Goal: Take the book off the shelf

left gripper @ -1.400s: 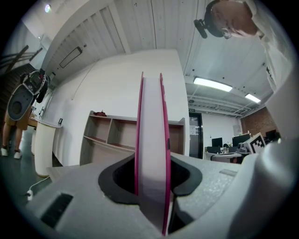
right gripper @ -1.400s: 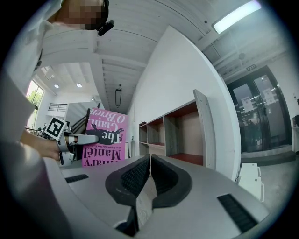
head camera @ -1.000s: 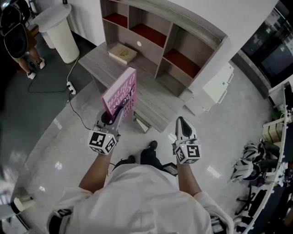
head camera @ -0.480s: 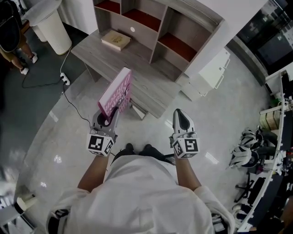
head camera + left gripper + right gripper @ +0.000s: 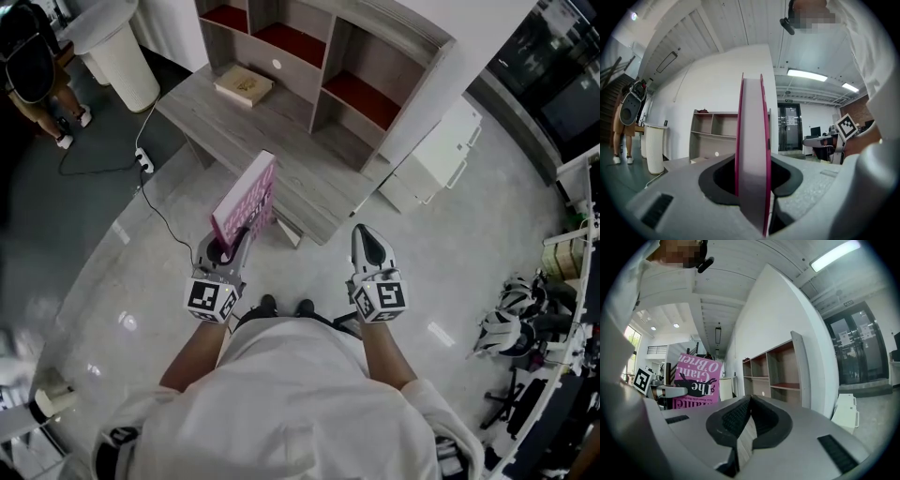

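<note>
A pink book [image 5: 246, 199] stands upright, clamped in my left gripper [image 5: 228, 251], in front of the desk and well clear of the shelf unit [image 5: 323, 47]. In the left gripper view the book's page edge [image 5: 752, 154] rises between the two jaws, which press on both covers. In the right gripper view the same book's pink cover [image 5: 696, 380] shows at the left with dark lettering. My right gripper [image 5: 368, 246] hangs beside it at the right, shut with nothing between its jaws, whose tips [image 5: 746, 401] meet.
A grey wooden desk [image 5: 281, 150] carries the cubby shelf unit with red floors. A tan book [image 5: 244, 86] lies flat on the desk's left part. A white cylinder bin [image 5: 112, 47] and a person [image 5: 33, 66] are at far left. White boxes [image 5: 431, 159] stand right of the desk.
I have stepped back from the desk with the pink book in my left gripper; the shelf unit now lies farther off. Both grippers stay level side by side.
</note>
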